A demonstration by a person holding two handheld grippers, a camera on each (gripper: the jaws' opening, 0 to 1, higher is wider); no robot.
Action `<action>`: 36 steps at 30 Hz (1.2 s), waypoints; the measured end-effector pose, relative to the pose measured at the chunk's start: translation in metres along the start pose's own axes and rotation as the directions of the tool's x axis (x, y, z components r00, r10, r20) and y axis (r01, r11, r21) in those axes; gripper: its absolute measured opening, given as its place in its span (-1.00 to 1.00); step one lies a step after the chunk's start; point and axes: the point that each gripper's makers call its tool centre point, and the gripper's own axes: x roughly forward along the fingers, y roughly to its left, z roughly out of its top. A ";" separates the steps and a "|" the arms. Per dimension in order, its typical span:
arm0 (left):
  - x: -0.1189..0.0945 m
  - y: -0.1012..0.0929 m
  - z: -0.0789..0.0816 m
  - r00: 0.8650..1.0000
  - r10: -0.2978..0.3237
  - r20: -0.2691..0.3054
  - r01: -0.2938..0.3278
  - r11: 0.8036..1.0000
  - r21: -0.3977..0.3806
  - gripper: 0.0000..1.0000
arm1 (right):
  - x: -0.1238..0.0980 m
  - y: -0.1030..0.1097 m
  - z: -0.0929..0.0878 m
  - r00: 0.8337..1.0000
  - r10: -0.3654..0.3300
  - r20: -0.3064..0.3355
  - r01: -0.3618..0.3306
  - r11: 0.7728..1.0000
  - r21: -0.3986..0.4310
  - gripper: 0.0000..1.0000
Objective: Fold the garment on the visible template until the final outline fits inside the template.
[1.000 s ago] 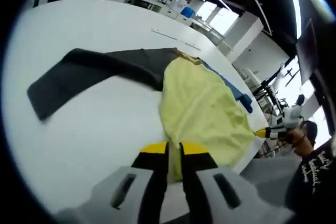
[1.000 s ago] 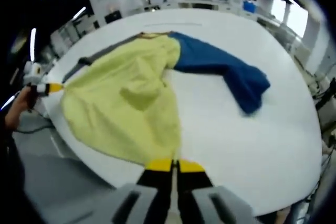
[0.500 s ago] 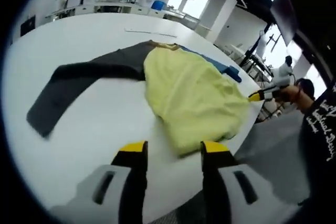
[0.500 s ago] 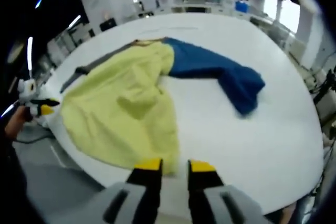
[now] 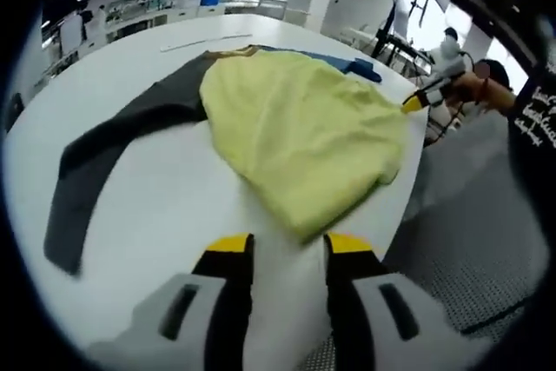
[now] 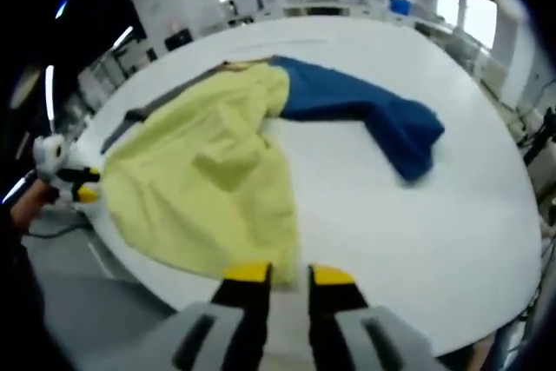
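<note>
Garment (image 5: 300,141): yellow hem just above your left gripper (image 5: 288,248), frame bottom. Both your grippers, right gripper (image 6: 288,274) included, gape empty. Left nearer.

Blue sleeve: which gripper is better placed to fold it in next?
Probably right. The right gripper is open at the table edge with the blue sleeve just ahead of it; the left gripper faces the grey sleeve instead.
</note>
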 end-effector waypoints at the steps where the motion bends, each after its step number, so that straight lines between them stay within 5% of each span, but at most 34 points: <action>1: 0.000 0.002 0.002 1.000 -0.009 0.009 0.009 1.000 -0.001 -0.44 | 0.000 0.000 0.000 1.000 0.000 0.000 0.000 1.000 0.000 -0.77; 9: 0.005 -0.009 0.040 0.991 -0.038 0.126 0.035 0.999 0.021 -0.47 | -0.002 0.001 0.001 1.000 -0.008 0.007 0.008 1.000 0.019 -0.79; 15: 0.011 -0.007 0.047 0.990 -0.042 0.135 0.040 0.999 0.013 -0.52 | -0.001 0.002 0.001 1.000 -0.005 0.005 0.005 1.000 0.021 -0.81; 20: 0.012 -0.002 0.049 0.990 -0.041 0.132 0.052 0.995 -0.081 -0.96 | -0.001 0.003 0.002 1.000 -0.009 0.006 0.009 1.000 0.025 -0.82; 22: 0.011 -0.002 0.057 0.987 -0.047 0.155 0.061 0.994 -0.088 -1.00 | 0.000 0.002 0.003 1.000 -0.009 0.006 0.008 1.000 0.024 -0.83; 28: 0.012 0.002 0.099 0.962 -0.059 0.265 0.093 0.989 -0.118 -1.00 | -0.001 0.000 0.004 1.000 -0.014 0.008 0.014 0.999 0.030 -0.84; 36: 0.044 0.001 0.133 0.947 -0.077 0.312 0.117 0.987 -0.113 -1.00 | -0.002 -0.003 0.004 1.000 -0.022 0.015 0.021 0.999 0.047 -0.86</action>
